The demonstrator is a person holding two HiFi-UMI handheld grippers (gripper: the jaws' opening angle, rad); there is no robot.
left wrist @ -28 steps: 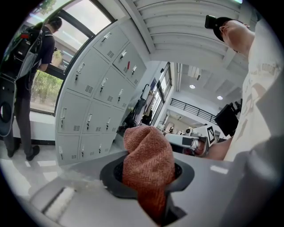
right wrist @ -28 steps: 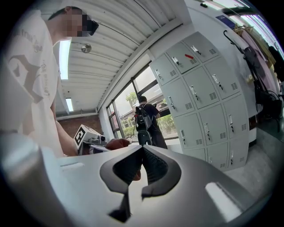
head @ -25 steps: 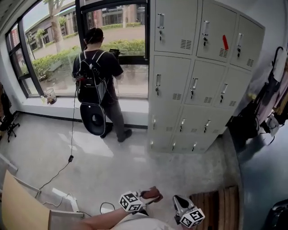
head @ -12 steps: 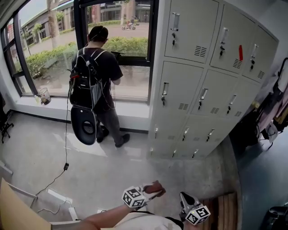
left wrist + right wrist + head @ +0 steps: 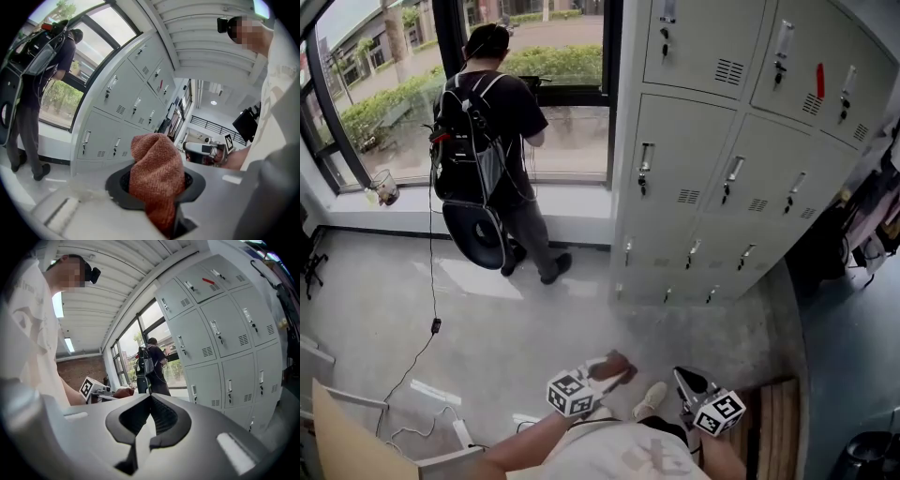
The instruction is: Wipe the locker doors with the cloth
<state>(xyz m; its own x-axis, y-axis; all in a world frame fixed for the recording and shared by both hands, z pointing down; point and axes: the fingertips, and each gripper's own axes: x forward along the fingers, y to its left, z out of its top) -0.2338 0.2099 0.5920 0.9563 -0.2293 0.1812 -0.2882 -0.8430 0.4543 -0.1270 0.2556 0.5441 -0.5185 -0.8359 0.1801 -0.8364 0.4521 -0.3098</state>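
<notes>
The grey lockers stand ahead and to the right of me, all doors closed; one upper door carries a red tag. My left gripper is held low near my body, shut on a reddish-brown cloth. In the left gripper view the cloth bulges up from between the jaws, with the lockers well beyond it. My right gripper is beside the left one, also low. In the right gripper view its jaws meet at the tips with nothing between them, and the lockers rise at the right.
A person with a backpack stands at the window left of the lockers. A cable trails across the floor. A wooden slatted platform lies at my right foot. Bags hang right of the lockers.
The head view has drawn nearer to the lockers, which now look larger. Both grippers stay low by my body, the cloth still held in the left one.
</notes>
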